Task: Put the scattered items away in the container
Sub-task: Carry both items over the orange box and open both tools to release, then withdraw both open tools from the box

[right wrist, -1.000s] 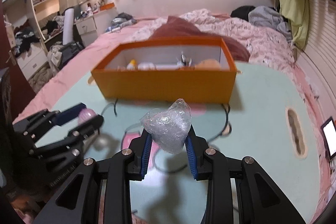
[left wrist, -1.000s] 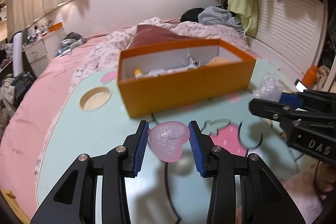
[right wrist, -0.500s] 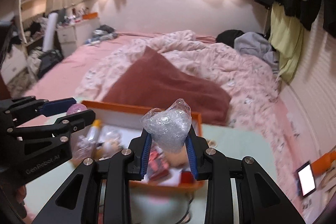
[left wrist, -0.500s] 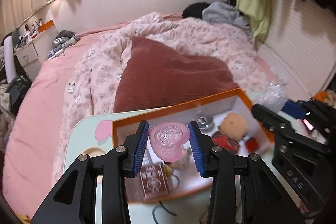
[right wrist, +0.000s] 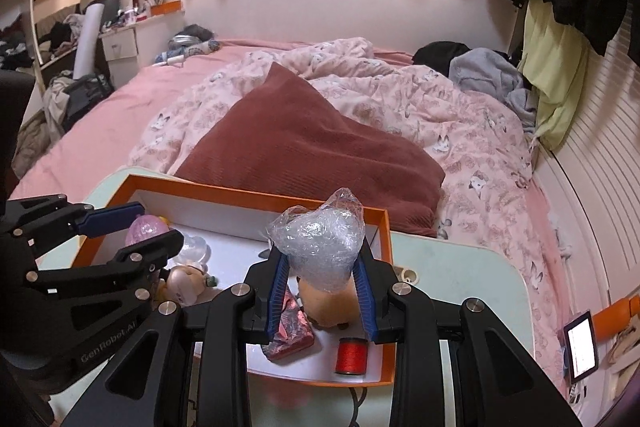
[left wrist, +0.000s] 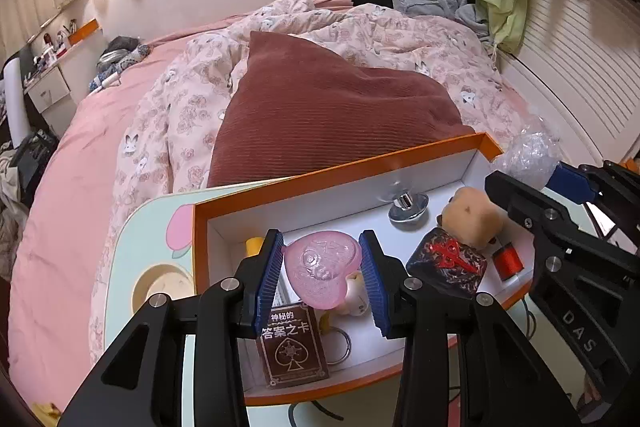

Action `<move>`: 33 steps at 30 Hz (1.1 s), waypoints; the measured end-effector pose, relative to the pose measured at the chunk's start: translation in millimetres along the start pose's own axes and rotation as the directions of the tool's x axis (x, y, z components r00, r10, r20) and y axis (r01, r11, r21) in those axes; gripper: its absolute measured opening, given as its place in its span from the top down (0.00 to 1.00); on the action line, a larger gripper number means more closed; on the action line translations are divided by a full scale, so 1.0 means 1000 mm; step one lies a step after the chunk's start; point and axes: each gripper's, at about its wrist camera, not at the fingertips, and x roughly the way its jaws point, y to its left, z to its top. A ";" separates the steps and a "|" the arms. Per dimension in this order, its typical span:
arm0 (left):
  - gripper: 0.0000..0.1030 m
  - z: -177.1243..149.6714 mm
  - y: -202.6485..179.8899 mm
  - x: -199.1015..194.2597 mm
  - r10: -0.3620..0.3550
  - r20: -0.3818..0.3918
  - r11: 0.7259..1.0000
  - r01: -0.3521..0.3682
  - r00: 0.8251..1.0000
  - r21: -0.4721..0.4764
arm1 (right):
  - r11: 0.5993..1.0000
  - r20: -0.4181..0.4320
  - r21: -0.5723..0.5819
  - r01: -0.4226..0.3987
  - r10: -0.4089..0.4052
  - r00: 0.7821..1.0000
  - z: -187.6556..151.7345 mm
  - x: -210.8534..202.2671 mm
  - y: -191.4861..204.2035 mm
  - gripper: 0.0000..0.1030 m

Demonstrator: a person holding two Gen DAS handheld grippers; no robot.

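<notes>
Holding: left gripper [left wrist: 322, 273] has its fingers clamped on a pink heart-shaped case [left wrist: 322, 275]; right gripper [right wrist: 322, 285] has its fingers clamped on a crumpled ball of clear plastic wrap [right wrist: 320, 247]
Position: both loads hang above the open orange box [left wrist: 340, 169] on the worktop [right wrist: 460, 279]; heart toward its 9 o'clock end, wrap toward 3 o'clock
Already boxed: card deck [left wrist: 292, 345]; red thread spool [right wrist: 351, 350]; tan plush toy [left wrist: 472, 217]; dark red-patterned pouch [left wrist: 448, 261]; silver knob [left wrist: 408, 209]; small figurine [right wrist: 184, 281]
Left to do: release both held items; neither has yet been let go
Judgement: task looks close to finished; no loose items show on the visible worktop, though much of it is hidden
</notes>
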 end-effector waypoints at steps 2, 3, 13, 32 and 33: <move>0.54 0.000 0.000 0.001 -0.011 -0.021 1.000 0.011 1.000 0.006 | 1.000 0.007 -0.006 0.004 -0.004 1.000 0.000 0.000 0.002 0.65; 0.49 -0.001 0.000 -0.001 0.011 -0.013 1.000 -0.011 1.000 0.006 | 1.000 0.009 -0.009 0.013 -0.013 1.000 -0.001 0.000 0.003 0.54; 0.33 -0.007 0.015 -0.013 0.034 0.042 0.999 -0.033 0.999 -0.017 | 1.000 0.024 0.006 0.028 -0.028 0.999 -0.003 -0.008 0.004 0.38; 0.33 -0.055 0.043 -0.050 -0.002 0.090 0.991 0.014 0.996 -0.136 | 0.997 -0.005 0.057 -0.044 0.044 0.999 -0.043 -0.043 0.013 0.38; 0.33 -0.062 0.042 -0.053 -0.019 0.089 0.988 0.032 0.996 -0.150 | 0.997 -0.001 0.062 -0.055 0.055 0.998 -0.050 -0.049 0.015 0.38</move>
